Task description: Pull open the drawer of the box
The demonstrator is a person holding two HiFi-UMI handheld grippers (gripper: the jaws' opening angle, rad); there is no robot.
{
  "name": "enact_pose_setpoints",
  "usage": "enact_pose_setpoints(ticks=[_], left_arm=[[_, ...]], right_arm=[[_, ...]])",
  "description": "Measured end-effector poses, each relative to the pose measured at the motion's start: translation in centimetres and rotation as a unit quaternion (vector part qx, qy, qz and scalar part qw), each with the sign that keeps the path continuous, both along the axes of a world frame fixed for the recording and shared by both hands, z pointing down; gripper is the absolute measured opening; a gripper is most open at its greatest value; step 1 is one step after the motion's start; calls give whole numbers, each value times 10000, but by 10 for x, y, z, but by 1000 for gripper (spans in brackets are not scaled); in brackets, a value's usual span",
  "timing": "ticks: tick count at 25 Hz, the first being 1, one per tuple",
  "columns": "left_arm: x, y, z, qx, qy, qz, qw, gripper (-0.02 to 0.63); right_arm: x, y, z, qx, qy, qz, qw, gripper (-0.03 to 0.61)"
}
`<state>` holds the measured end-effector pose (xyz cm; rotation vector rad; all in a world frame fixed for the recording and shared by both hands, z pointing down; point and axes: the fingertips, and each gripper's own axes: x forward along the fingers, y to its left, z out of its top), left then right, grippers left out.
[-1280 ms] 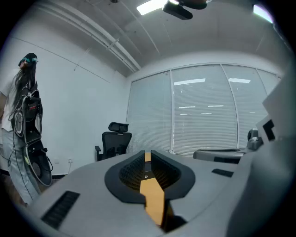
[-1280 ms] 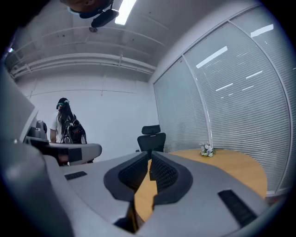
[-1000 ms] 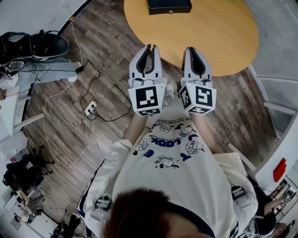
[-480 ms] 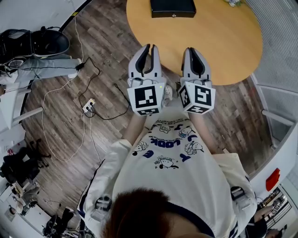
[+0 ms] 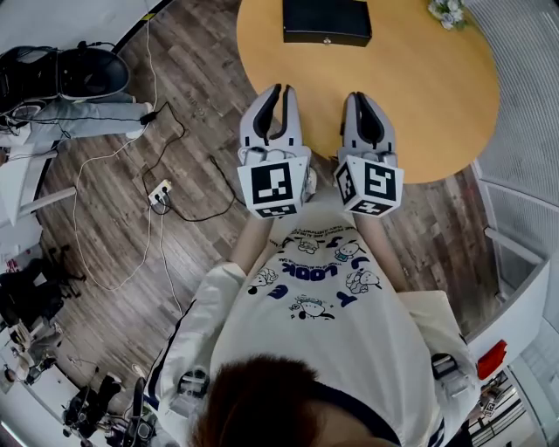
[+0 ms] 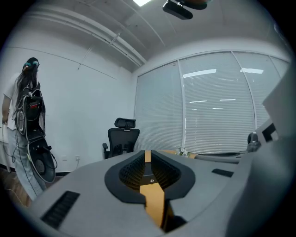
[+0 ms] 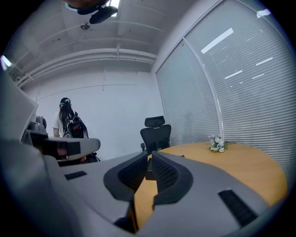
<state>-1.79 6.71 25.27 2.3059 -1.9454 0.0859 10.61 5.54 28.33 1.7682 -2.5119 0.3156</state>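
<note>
A black box [image 5: 327, 22] lies at the far side of the round wooden table [image 5: 428, 96], a small knob on the front that faces me. Both grippers are held side by side over the table's near edge, pointing at the box and well short of it. The left gripper [image 5: 272, 91] is shut with nothing in it, and so is the right gripper [image 5: 365, 94]. In the left gripper view a strip of the box [image 6: 151, 179] shows through the slit of the left gripper [image 6: 148, 155]. The right gripper [image 7: 149, 157] likewise frames the box [image 7: 149, 172].
A small bunch of flowers [image 5: 450, 10] sits at the table's far right. Cables and a power strip [image 5: 160, 194] lie on the wood floor to the left. A black office chair [image 6: 121, 139] stands beyond the table. A person with a backpack [image 7: 68, 122] stands by the wall.
The table and the box have slid lower in the head view, so more of the box and the flowers show. Both grippers keep the same shut pose.
</note>
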Motion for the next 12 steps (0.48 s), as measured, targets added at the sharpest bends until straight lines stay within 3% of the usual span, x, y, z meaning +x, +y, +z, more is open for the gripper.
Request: enact_pose_setpoints(ticks=[12], left_arm=[[5,-28,19,-247,-16,-89,9997,49]], right_arm=[[4,-35,24,-304,-56,-123,9994,46]])
